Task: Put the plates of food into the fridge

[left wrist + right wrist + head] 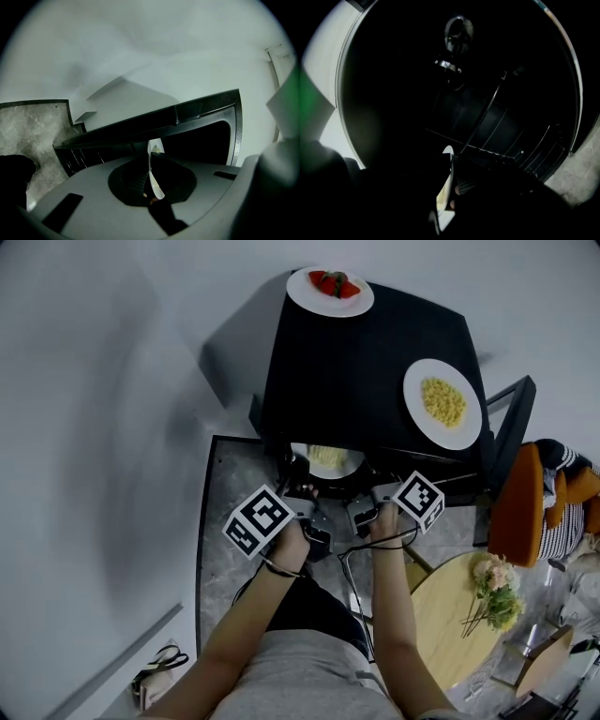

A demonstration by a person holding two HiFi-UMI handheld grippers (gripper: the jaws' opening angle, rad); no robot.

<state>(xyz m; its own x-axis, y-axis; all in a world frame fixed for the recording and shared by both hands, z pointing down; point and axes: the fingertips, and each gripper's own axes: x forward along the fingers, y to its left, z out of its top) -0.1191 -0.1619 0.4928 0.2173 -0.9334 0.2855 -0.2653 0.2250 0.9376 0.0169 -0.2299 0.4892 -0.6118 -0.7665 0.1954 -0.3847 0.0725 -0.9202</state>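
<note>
- The round white plate of pale yellow food [324,458] sits at the mouth of the black box-shaped fridge [347,362], just under its front top edge and carried between both grippers. I judge it to be going in, not yet set down.
- The left gripper [298,488] has its jaws closed on the plate's thin left rim [154,185], seen edge-on in the left gripper view.
- The right gripper [367,493] clamps the opposite rim the same way. Its view looks into the dark interior, where a wire shelf [497,151] lies ahead of the plate. Whether the plate touches it, I cannot tell.
- Two plates wait on the fridge's top: a white plate of red strawberries [330,287] at the far edge, and a white plate of yellow food [442,404] near the right front corner.
- So this looks like one of three plates in hand with two left. The interior is too dark to show anything already stored.
- Beyond, to the right, stand a round wooden table [441,624] and an orange chair [520,502].
</note>
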